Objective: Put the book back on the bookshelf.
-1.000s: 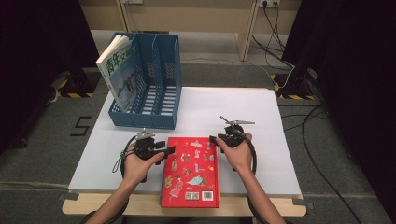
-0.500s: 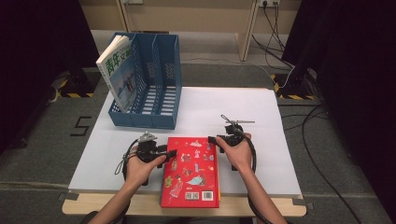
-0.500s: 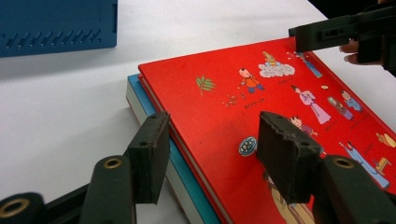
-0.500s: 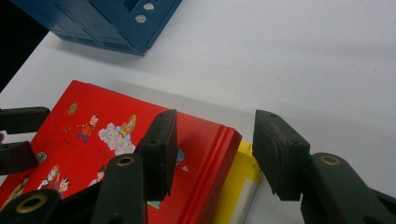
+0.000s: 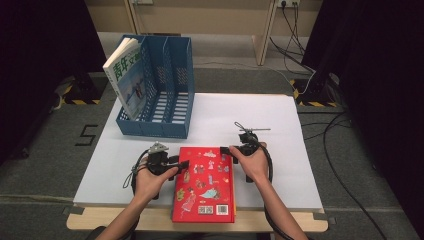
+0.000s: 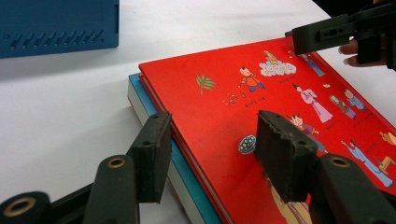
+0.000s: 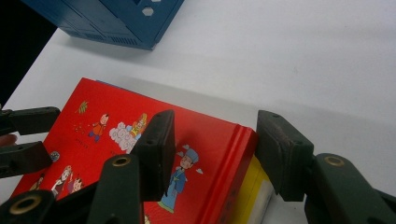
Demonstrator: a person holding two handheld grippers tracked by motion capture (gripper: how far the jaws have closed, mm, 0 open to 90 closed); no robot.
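High view shows a red book [image 5: 204, 184] with cartoon figures and small unreadable print, lying near the blue file rack [image 5: 165, 95]. Both the left gripper [image 5: 181, 163] and right gripper [image 5: 226, 149] straddle its edges, jaws apart; the right's have just been opening.

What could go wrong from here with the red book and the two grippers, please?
The red book overhangs the table's near edge, so a push toward the person might tip it off. The right gripper, jaws just opening, straddles the spine loosely; a lift now could slip. The left gripper might catch only the cover.
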